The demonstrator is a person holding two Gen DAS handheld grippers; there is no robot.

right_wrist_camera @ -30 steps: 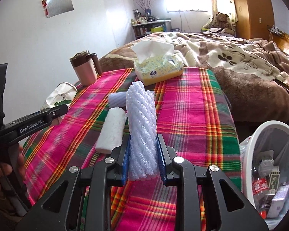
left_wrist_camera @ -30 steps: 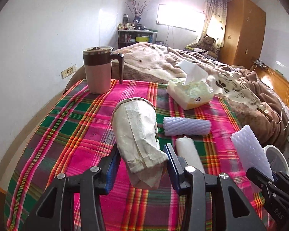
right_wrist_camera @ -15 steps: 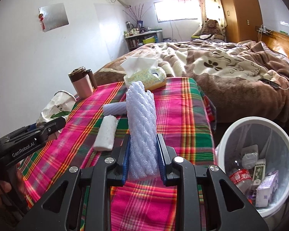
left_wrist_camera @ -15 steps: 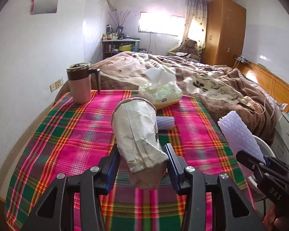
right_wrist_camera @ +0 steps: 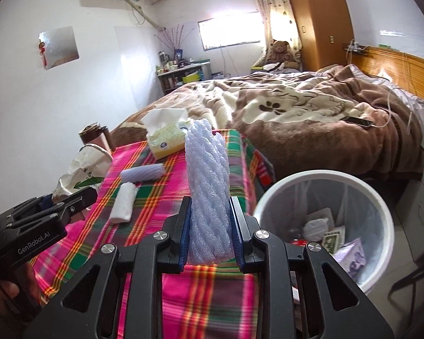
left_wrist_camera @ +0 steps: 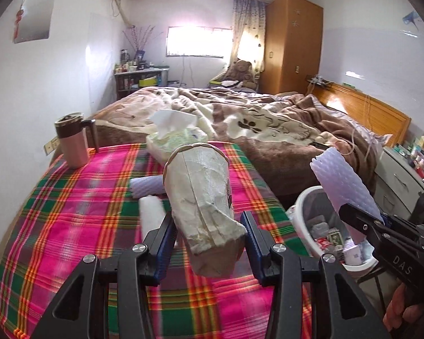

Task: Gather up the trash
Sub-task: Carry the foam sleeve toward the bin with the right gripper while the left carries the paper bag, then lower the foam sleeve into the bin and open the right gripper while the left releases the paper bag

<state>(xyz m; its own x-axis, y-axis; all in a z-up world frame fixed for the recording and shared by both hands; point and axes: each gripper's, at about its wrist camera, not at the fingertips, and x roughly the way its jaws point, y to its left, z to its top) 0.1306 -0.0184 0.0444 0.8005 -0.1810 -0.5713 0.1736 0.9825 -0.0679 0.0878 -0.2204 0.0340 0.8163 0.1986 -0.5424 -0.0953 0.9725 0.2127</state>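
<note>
Far ahead of both grippers, a bed with a brown and cream blanket fills the room. Nearer, under and ahead of them, a table wears a pink, green and red plaid cloth. To the right of the right gripper, below the table edge, stands a white bin lined with a clear bag and holding mixed trash. In the left wrist view the bin sits to the right of the left gripper.

The left gripper is clamped on a crumpled paper cup, its rim pointing away and up; the right wrist view shows the cup at the far left. The right gripper is closed on a foam net sleeve that stands upright between its pads; from the left wrist the sleeve tilts up over the bin.

Ahead on the cloth, a tissue box sits near the far edge, and a mug stands at the far left corner. Between the box and the grippers lie 2 small items: a second sleeve and, just nearer, a white roll, close together.
</note>
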